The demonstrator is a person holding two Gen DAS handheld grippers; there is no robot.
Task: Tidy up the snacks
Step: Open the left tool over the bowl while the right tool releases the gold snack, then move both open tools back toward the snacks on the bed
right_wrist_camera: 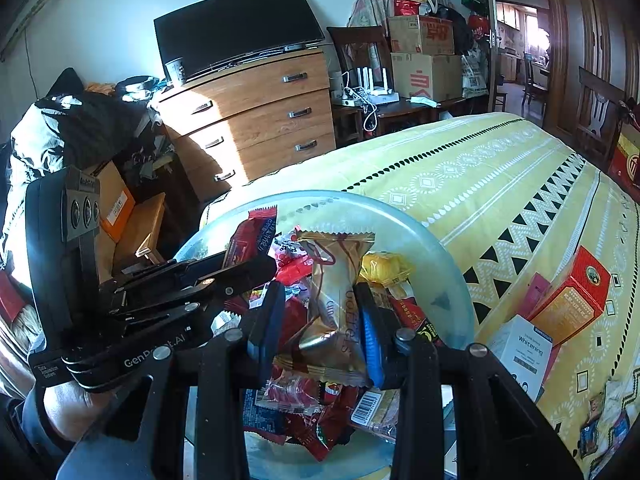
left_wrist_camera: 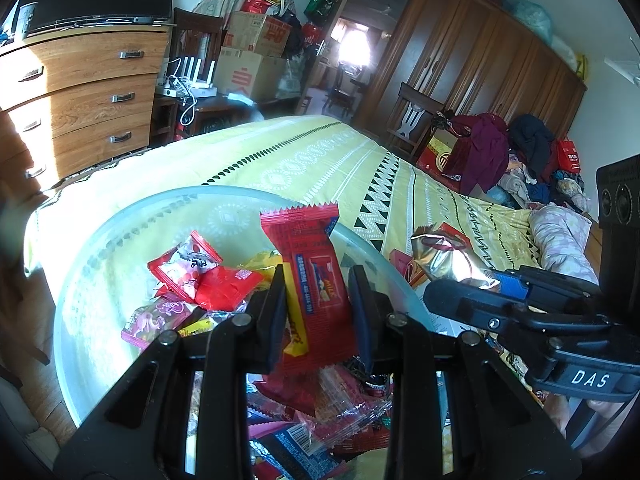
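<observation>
**Both grippers holding a snack over the glass plate**

I see the bed (left_wrist_camera: 304, 160) under its yellow patterned cover filling most of both wrist views, with a wooden dresser (right_wrist_camera: 256, 120) beyond its far edge. On the cover sits the round glass plate (left_wrist_camera: 100, 248), and a pile of wrapped snacks (left_wrist_camera: 200, 280) lies heaped in it. Off the plate to the right, I see a red box (right_wrist_camera: 572, 296) and a white box (right_wrist_camera: 524, 352) lying on the cover, just beside each other.

My left gripper (left_wrist_camera: 318, 300) is clamped on a red snack packet (left_wrist_camera: 308, 256), which stands upright between the pads above the pile. My right gripper (right_wrist_camera: 320, 316) is clamped on a gold snack packet (right_wrist_camera: 336, 296), also upright, over the plate's near side. The two grippers sit side by side, each showing in the other's camera.
</observation>
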